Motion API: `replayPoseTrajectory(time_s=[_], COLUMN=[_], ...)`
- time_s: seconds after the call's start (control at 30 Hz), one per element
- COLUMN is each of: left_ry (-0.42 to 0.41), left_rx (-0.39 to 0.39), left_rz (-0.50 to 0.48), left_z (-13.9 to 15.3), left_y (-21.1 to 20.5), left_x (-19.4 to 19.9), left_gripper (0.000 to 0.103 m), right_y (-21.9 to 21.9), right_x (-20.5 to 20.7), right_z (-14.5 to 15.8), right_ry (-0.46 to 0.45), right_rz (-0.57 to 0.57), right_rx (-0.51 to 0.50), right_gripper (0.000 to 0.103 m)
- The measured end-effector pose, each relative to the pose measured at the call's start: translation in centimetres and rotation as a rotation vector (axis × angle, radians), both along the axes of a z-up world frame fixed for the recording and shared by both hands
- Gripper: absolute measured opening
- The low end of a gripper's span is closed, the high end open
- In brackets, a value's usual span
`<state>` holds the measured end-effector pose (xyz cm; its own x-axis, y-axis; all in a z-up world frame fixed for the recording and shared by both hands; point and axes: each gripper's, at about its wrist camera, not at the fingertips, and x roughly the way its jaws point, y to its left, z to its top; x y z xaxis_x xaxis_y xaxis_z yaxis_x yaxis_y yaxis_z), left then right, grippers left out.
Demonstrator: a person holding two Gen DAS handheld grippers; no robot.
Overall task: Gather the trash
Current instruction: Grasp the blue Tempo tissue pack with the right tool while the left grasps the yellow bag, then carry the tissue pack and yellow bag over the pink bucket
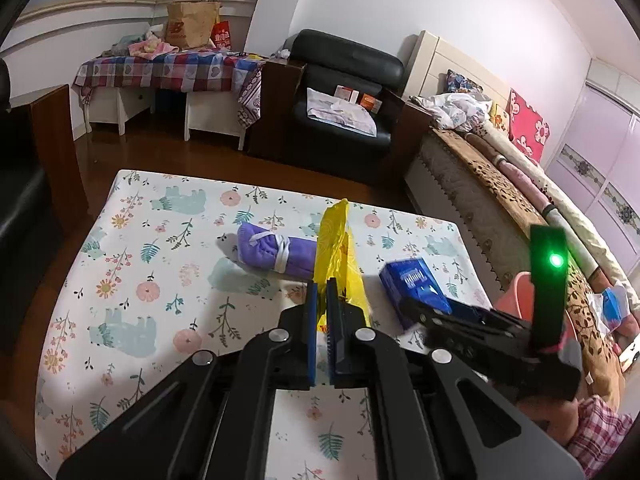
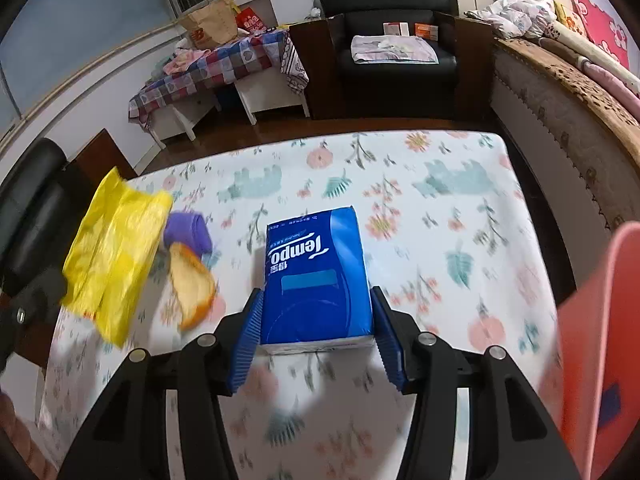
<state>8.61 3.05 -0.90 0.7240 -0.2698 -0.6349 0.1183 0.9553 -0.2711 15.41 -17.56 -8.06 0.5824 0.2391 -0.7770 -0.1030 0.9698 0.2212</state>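
On the flowered tablecloth point(image 2: 440, 216) lies a blue tissue pack point(image 2: 316, 280), flat and lengthwise between the two blue pads of the right gripper point(image 2: 316, 332). That claw stands wide, one pad along each long side of the pack's near end; whether the pads press the pack or only flank it cannot be told. Left of the pack, a yellow plastic bag point(image 2: 112, 256) hangs above the table edge, with a slice of bread point(image 2: 192, 284) and a rolled purple cloth point(image 2: 188, 232) just beside it.

From the left wrist view, the left gripper point(image 1: 322, 288) is nearly closed, its pads pinching the yellow plastic bag point(image 1: 334, 248), which stands up out of them. The purple cloth point(image 1: 276, 252) lies just behind the bag, and the tissue pack point(image 1: 412, 288) sits to its right, with the right gripper point(image 1: 472, 324) over it. A pink bin point(image 2: 592, 352) stands at the table's right edge.
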Motion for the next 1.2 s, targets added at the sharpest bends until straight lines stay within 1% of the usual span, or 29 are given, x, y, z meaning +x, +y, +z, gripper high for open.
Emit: replayPoseTrajectory(time_s=[0.13,0.33,0.63,0.8,1.2], left_ry=[0.001,0.012,0.03,0.034,0.02], left_rx=[0.014,0.032,0.078,0.102,0.17], left_rz=[-0.01,-0.017,-0.023,-0.022,-0.02], left_z=[0.3,0.4,0.1,-0.1,0.0], left_y=[-0.8,-2.2,-4.5,-5.7,-8.1], left_x=[-0.6,-1.4,-2.5,-3.0,-4.7], left_gripper=[0.003,0.003,0.003,0.003,0.003], right_y=[-1.1,-2.3,-3.7,-4.0,-5.5], right_x=[-2.7,-6.8,-11.0,-12.6,-14.5], right_z=[0.3,0.8,0.8,0.6,1.3], right_ry=[0.002,-0.004,-0.008,-0.013,-0.034], right_rz=[-0.005,-0.014,-0.035,-0.018,-0.023], right_rx=[0.01,-0.009,-0.01,-0.026,0.009], right_gripper=[0.052,0.052,0.052,0.052,0.052])
